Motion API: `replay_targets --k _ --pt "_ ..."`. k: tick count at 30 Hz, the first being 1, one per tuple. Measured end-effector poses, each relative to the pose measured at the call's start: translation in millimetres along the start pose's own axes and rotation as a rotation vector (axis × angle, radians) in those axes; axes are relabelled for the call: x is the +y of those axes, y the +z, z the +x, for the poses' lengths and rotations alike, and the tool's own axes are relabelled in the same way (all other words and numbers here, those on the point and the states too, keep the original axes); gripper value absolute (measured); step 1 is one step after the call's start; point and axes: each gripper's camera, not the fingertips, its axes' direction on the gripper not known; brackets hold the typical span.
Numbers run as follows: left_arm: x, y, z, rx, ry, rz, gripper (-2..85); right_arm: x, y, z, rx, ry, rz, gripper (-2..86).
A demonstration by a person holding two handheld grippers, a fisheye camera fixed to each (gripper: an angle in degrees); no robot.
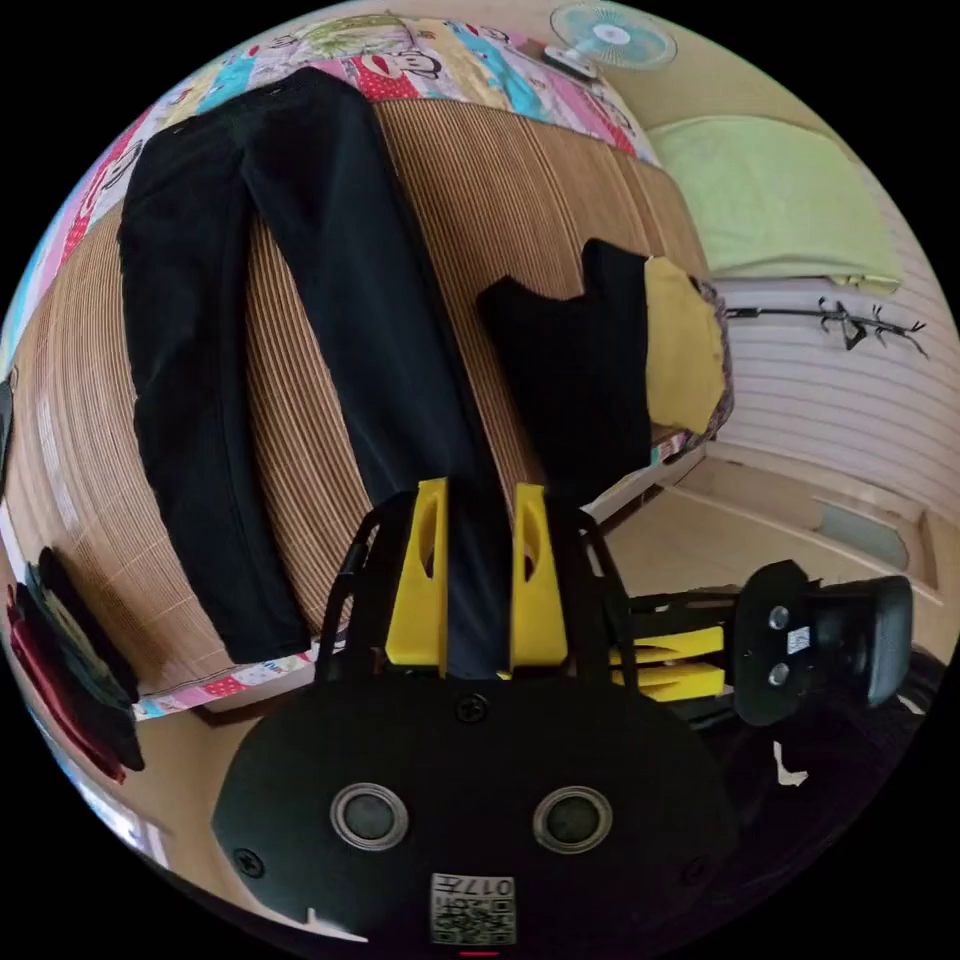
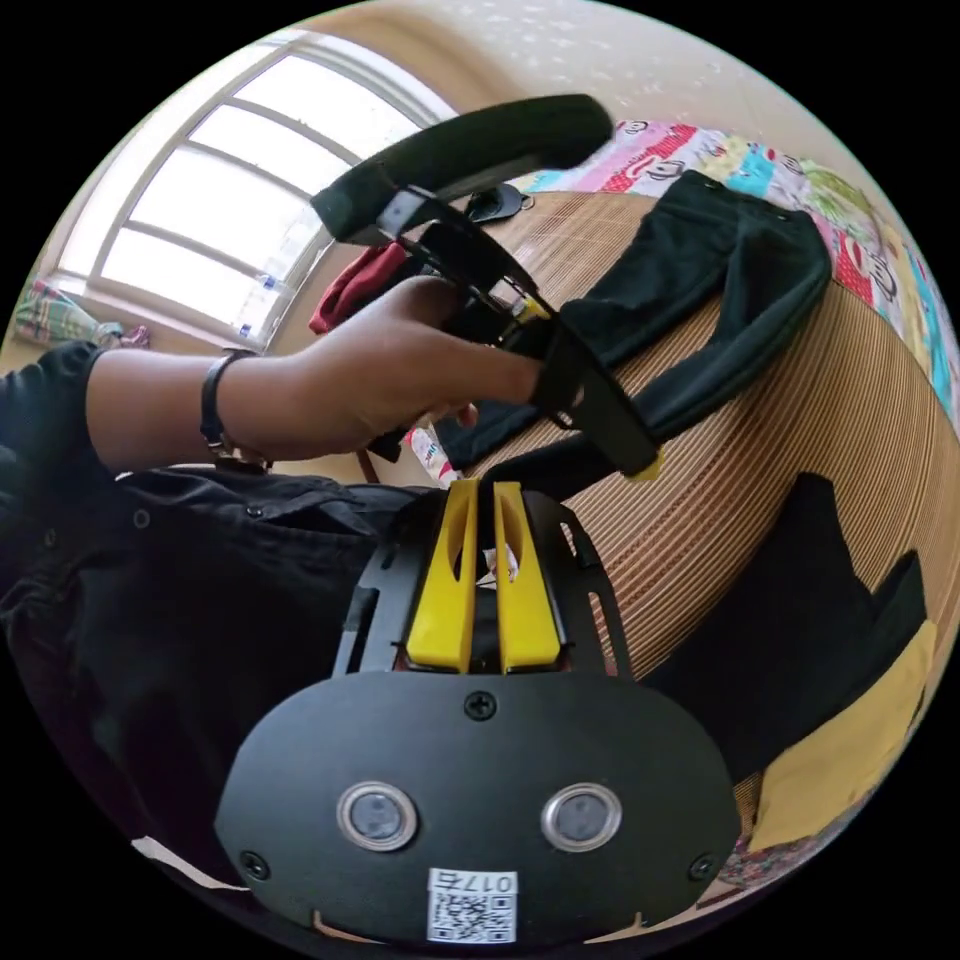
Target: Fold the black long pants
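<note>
The black long pants (image 1: 330, 300) lie spread flat on a bamboo mat (image 1: 520, 200) on a bed, waist far from me and legs apart. My left gripper (image 1: 480, 490) is at the lower end of one leg. Dark cloth fills the narrow gap between its yellow jaws, which look closed on it. In the right gripper view a hand (image 2: 380, 370) holds the left gripper (image 2: 645, 465) against that leg of the pants (image 2: 720, 260). My right gripper (image 2: 478, 490) hovers by the bed's edge, shut with nothing in it. It also shows at the side as the right gripper (image 1: 625, 665).
A folded black garment (image 1: 580, 380) and a yellow one (image 1: 685, 350) sit on the mat beside the pants. Red and dark clothes (image 1: 60, 660) are piled at the other end. A fan (image 1: 612, 35) stands past the bed. The person's dark shirt (image 2: 200, 600) is close by.
</note>
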Motion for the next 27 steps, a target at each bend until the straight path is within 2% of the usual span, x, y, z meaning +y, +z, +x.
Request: replay_targets --k 2,4,5,7,11,13,15,18,23,27 --pt "9 0 -1 -0.001 0.002 0.033 4.0 -1 17 4 -0.016 -0.043 -0.126 4.6" --pt "19 2 -12 0.072 -0.017 0.050 3.9 2 33 14 -0.015 -0.071 -0.296 5.9" --pt "27 6 -22 0.170 -0.031 0.063 3.8 4 37 23 0.052 -0.078 -0.383 6.6" --pt "38 10 -41 0.302 -0.077 0.104 3.7 2 30 44 0.143 -0.034 -0.398 7.1" --pt "59 17 -79 0.433 -0.182 0.172 3.3 -34 5 140 0.127 0.353 -0.444 5.0" --pt "65 20 -91 0.460 -0.190 0.176 3.3 -54 -14 180 0.100 0.504 -0.317 5.3" --pt "71 26 -102 0.492 -0.194 0.178 3.3 -80 -38 224 -0.036 0.606 -0.034 7.5" --pt "77 40 -116 0.574 -0.209 0.182 3.3 -99 -38 273 -0.151 0.736 0.227 9.6" --pt "92 64 -140 0.689 -0.226 0.189 3.2 -113 -6 317 -0.236 0.948 0.385 12.4" --pt "108 75 -174 0.819 -0.238 0.236 3.3 -136 21 324 -0.175 1.002 0.351 11.3"
